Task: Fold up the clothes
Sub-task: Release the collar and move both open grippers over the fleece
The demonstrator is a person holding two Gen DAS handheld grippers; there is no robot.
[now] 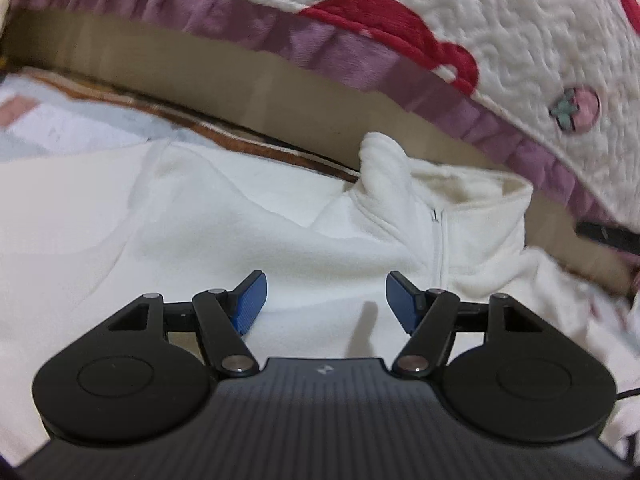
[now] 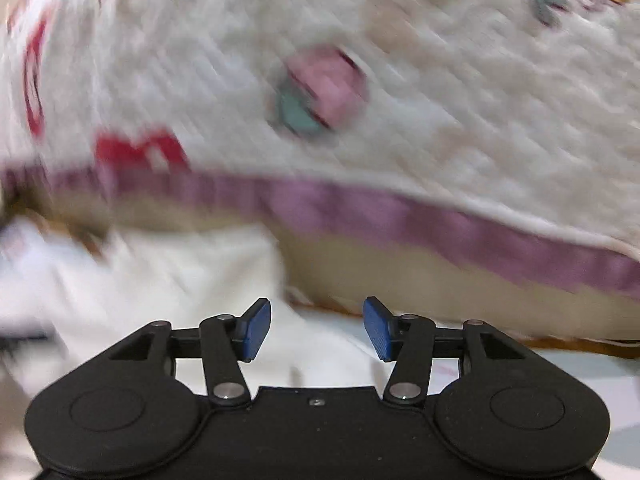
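Observation:
A white fleece top (image 1: pixel 208 216) with a stand-up collar (image 1: pixel 464 196) and a short zip (image 1: pixel 440 240) lies spread out in front of me. My left gripper (image 1: pixel 326 300) hovers just over its chest, open, with nothing between the blue pads (image 1: pixel 250 302). In the blurred right wrist view the same white fleece (image 2: pixel 152 280) fills the lower left. My right gripper (image 2: pixel 316 328) is open over the garment's edge, and its blue pads (image 2: pixel 378 330) hold nothing.
A quilted white bedspread (image 1: pixel 500 40) with red and strawberry patterns and a purple frill (image 1: pixel 360 64) overhangs a tan bed side (image 1: pixel 280 96) behind the garment. The bedspread (image 2: pixel 440 100) fills the upper right wrist view. A patterned mat (image 1: pixel 48 120) lies at the left. A black object (image 1: pixel 608 234) pokes in at the right.

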